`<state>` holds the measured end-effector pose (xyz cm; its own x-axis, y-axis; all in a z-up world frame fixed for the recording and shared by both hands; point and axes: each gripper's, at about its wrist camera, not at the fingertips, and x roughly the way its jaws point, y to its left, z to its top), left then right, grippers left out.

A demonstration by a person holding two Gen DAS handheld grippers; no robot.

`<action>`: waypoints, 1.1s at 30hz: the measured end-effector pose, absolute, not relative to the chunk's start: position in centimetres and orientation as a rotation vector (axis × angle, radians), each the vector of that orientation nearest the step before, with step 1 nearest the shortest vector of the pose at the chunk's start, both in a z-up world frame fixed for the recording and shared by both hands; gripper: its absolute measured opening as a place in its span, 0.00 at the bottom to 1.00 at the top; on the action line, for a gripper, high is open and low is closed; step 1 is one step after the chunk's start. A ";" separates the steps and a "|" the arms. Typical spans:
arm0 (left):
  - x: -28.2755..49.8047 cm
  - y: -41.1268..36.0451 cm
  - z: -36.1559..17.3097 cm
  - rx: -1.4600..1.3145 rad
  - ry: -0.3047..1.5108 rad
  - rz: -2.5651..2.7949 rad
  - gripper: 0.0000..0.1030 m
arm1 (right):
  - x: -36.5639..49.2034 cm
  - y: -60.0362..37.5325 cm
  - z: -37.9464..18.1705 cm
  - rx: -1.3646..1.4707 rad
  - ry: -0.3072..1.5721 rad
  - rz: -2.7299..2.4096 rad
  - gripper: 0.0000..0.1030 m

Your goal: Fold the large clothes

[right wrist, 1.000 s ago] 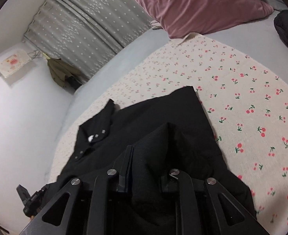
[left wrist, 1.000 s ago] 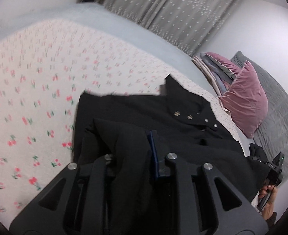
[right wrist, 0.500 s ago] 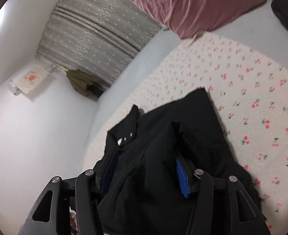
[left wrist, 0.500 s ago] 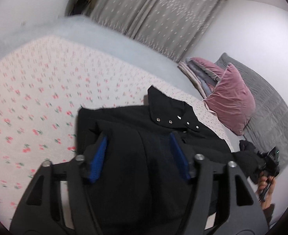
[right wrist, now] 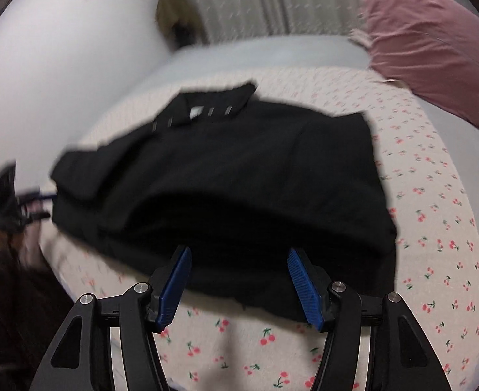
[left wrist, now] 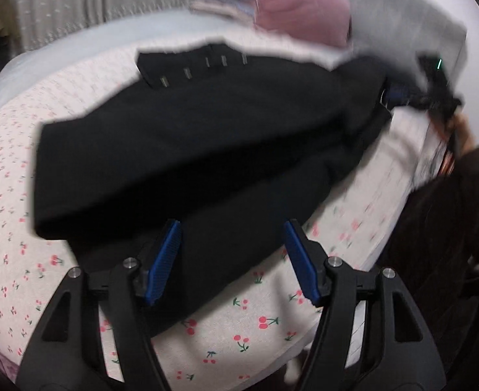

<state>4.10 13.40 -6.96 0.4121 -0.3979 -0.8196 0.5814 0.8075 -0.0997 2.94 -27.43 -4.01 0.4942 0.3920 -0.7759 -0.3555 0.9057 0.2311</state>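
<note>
Black button-front fabric garment (left wrist: 190, 150) lies folded on cherry-print bedsheet (left wrist: 239, 335), collar end away from you. Your left gripper (left wrist: 231, 260) spread wide, empty, just above near hem. Right gripper (right wrist: 239, 283) likewise wide, empty. Cloth looks soft, thick, floppy, likely weighty; layers may slide. Pinch all layers at near-edge corners.
</note>
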 end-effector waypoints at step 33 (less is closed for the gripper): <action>13.6 21.9 -3.1 -0.245 0.652 0.024 0.74 | 11.1 -38.3 -1.4 0.743 0.581 -0.024 0.65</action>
